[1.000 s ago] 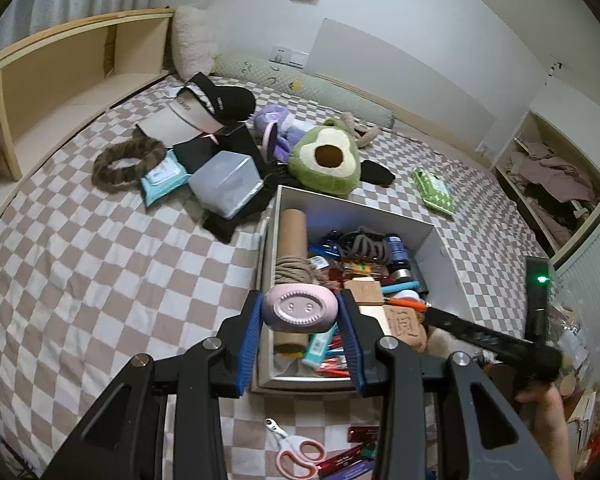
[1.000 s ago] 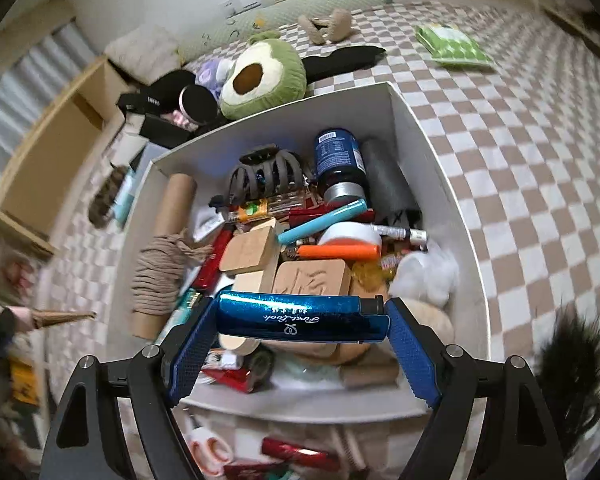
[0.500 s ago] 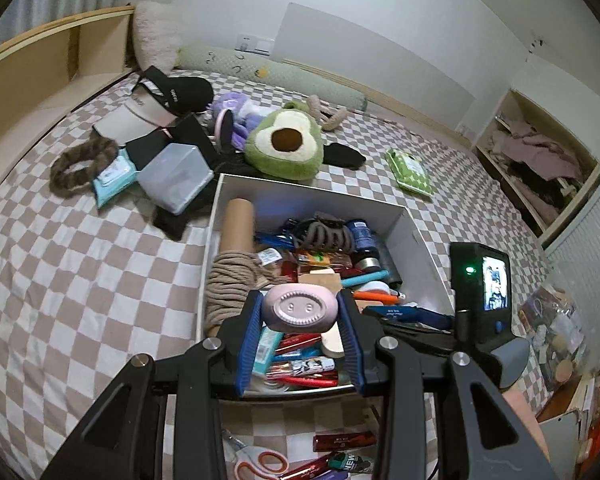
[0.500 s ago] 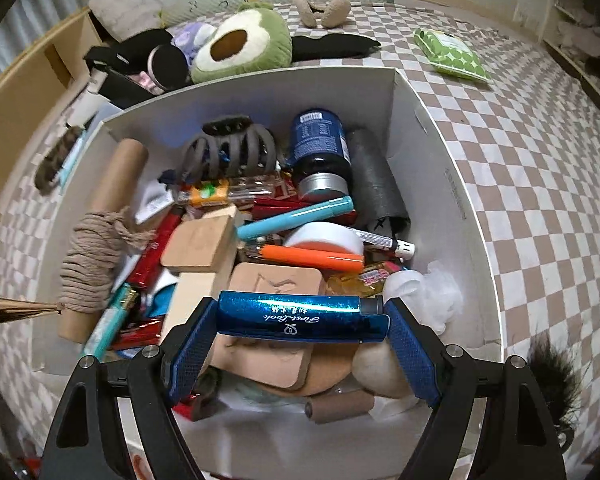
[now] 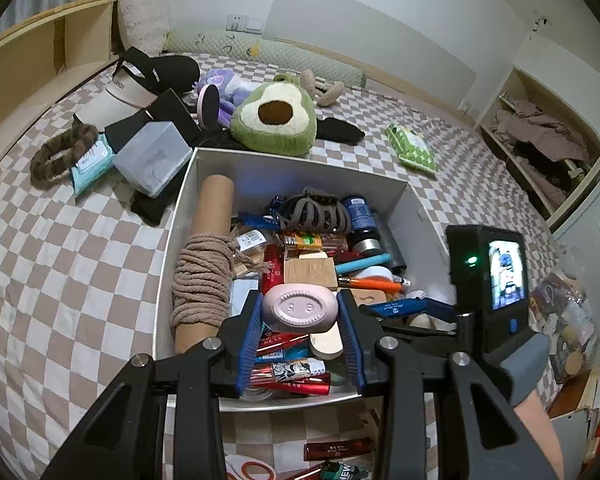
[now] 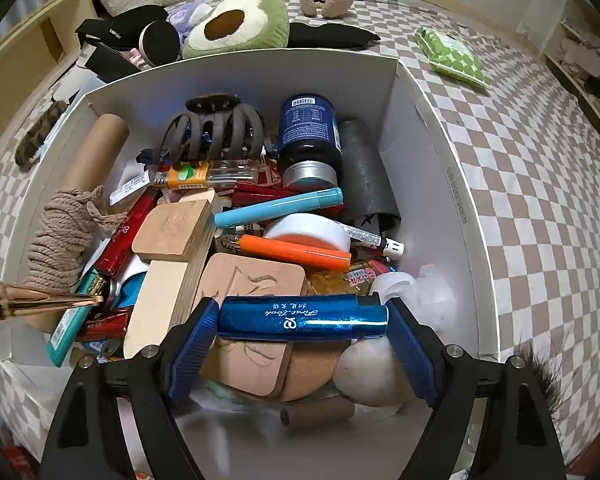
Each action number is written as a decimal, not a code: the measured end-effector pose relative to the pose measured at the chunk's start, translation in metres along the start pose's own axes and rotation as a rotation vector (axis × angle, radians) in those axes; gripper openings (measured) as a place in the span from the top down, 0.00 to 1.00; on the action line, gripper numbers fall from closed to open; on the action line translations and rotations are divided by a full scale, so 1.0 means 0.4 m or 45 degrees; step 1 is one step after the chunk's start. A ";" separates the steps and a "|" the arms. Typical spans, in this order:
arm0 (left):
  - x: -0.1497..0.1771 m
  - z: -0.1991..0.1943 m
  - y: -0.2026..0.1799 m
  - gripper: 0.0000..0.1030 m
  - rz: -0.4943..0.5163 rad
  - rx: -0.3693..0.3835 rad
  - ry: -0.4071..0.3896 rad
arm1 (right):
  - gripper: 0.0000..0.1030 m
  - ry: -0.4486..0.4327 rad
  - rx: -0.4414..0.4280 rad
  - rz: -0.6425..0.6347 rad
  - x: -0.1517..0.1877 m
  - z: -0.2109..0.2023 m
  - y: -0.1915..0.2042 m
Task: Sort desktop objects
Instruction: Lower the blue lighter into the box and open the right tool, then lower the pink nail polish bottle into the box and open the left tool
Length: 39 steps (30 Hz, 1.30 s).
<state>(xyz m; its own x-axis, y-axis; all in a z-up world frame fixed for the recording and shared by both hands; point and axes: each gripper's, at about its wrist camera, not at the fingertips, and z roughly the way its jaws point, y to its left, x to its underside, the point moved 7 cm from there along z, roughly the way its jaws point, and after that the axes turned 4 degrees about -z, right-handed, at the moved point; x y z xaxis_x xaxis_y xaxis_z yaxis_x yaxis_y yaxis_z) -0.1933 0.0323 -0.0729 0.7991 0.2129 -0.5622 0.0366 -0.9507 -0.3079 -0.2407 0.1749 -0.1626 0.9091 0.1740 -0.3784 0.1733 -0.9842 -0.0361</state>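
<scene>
Progress: white box (image 6: 456,184) already crowded | left tool (image 5: 299,343) clenched on pink oval case (image 5: 299,309), right tool (image 6: 300,350) on blue tube (image 6: 300,317), both held above box | left: scissors (image 5: 246,472), red tubes (image 5: 338,448) on bed.

Checkered bed (image 5: 80,264) — white box (image 5: 300,168), plush avocado (image 5: 274,120)

Open box (image 6: 456,184) sits on checkered bedspread (image 5: 60,264), crowded with small items. Inside: cardboard tube (image 5: 210,216) wound with rope (image 5: 202,276) along left wall, hair claw (image 6: 214,128) at back, bottle (image 6: 308,132) right of claw. Avocado plush (image 5: 274,118) lies behind box. Scissors (image 5: 244,472) lie before box.
</scene>
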 end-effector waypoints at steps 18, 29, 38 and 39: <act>0.020 0.092 -0.018 0.64 0.051 -0.057 0.027 | 0.08 -0.024 -0.055 -0.058 0.015 -0.046 0.006; 0.071 0.135 -0.007 0.64 0.022 -0.067 0.143 | 0.08 -0.049 -0.158 0.071 0.029 -0.096 -0.030; 0.092 0.157 -0.019 0.64 0.061 -0.097 0.183 | 0.08 -0.090 -0.185 0.193 0.042 -0.133 -0.084; 0.093 0.160 -0.018 0.64 0.063 -0.101 0.185 | 0.08 -0.091 -0.193 0.198 0.043 -0.135 -0.087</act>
<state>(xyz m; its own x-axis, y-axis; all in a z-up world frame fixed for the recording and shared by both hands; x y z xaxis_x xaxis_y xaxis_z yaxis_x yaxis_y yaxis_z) -0.2022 0.0615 -0.1406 0.8791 0.1361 -0.4567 0.0378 -0.9752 -0.2179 -0.2107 0.2137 -0.1177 0.9012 0.0125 -0.4332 0.0930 -0.9819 0.1651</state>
